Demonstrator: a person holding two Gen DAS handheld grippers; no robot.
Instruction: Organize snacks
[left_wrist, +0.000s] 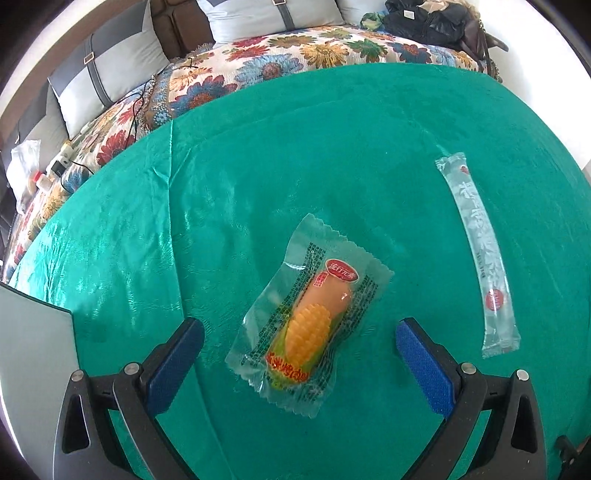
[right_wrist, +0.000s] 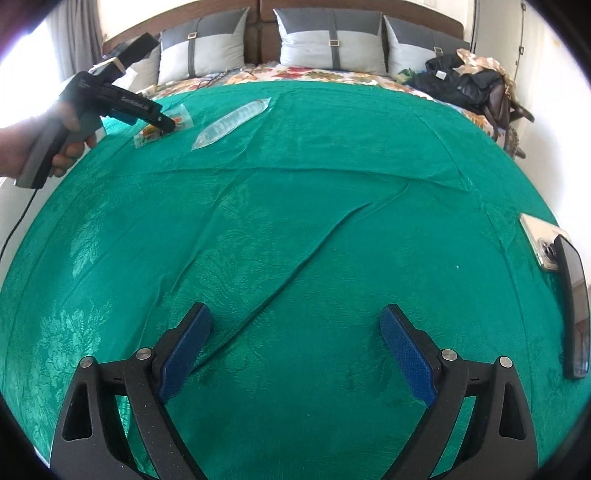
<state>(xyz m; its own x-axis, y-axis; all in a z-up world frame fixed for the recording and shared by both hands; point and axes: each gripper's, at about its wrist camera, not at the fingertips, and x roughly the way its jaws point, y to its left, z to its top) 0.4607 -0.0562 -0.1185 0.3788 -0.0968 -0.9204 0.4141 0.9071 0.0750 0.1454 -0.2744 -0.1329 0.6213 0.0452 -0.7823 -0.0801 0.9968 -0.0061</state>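
Observation:
A corn sausage snack in a clear wrapper (left_wrist: 310, 325) lies on the green cloth (left_wrist: 258, 166). My left gripper (left_wrist: 300, 334) is open, its blue pads on either side of the snack's near half, just above the cloth. A long clear jelly stick packet (left_wrist: 476, 254) lies to the right of it. In the right wrist view the left gripper (right_wrist: 162, 125) is seen over the sausage snack (right_wrist: 147, 134) at far left, with the jelly stick (right_wrist: 232, 122) beside it. My right gripper (right_wrist: 295, 321) is open and empty above bare cloth.
A grey box edge (left_wrist: 33, 354) stands at the left. Two phones (right_wrist: 569, 295) lie at the cloth's right edge. A fold (right_wrist: 295, 266) runs across the cloth. Behind are a floral bedspread (left_wrist: 258, 59), pillows (right_wrist: 328, 40) and a dark bag (right_wrist: 461, 85).

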